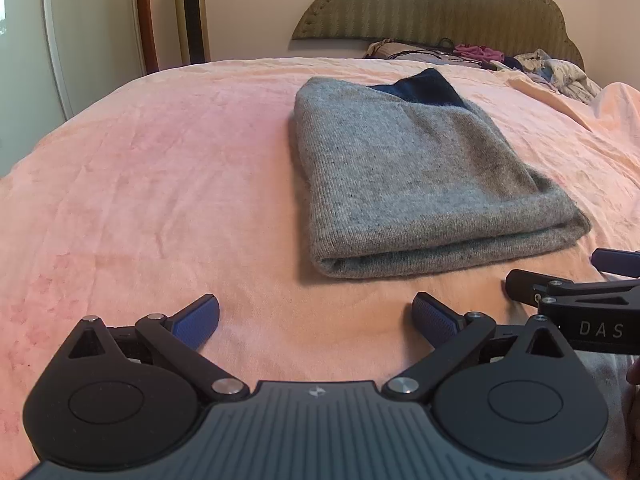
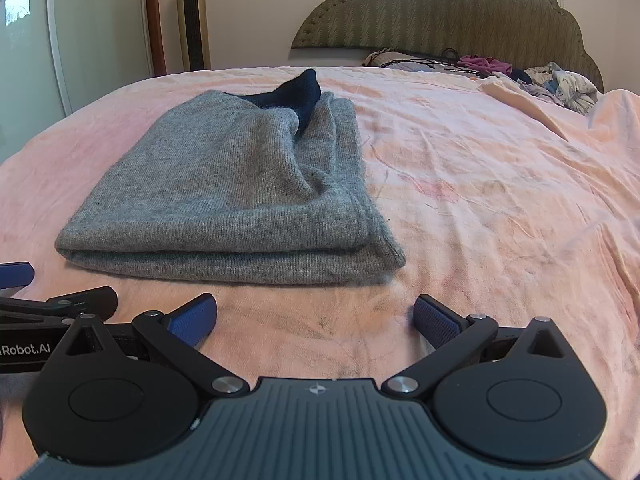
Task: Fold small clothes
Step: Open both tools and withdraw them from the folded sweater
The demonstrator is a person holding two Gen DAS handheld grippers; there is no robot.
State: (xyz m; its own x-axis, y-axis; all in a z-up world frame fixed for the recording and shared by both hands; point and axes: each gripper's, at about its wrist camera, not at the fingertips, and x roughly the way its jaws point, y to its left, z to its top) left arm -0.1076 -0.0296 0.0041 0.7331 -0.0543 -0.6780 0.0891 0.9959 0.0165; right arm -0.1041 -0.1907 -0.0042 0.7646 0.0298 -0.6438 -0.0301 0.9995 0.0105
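A grey knit garment (image 1: 416, 176) lies folded in a neat rectangle on the pink bedspread (image 1: 160, 184), with a dark navy part (image 1: 420, 84) showing at its far end. In the right wrist view the garment (image 2: 240, 192) lies ahead and to the left. My left gripper (image 1: 316, 320) is open and empty, just short of the garment's near edge and left of it. My right gripper (image 2: 316, 320) is open and empty, near the garment's front right corner. Each gripper shows at the edge of the other's view: the right one (image 1: 592, 292), the left one (image 2: 60, 304).
A heap of loose clothes (image 1: 520, 60) lies by the green headboard (image 1: 440, 4) at the far right. A tall gold tower fan (image 1: 192, 12) and a white door (image 1: 88, 32) stand beyond the bed's far left edge. The bedspread is rumpled at the right (image 2: 540, 160).
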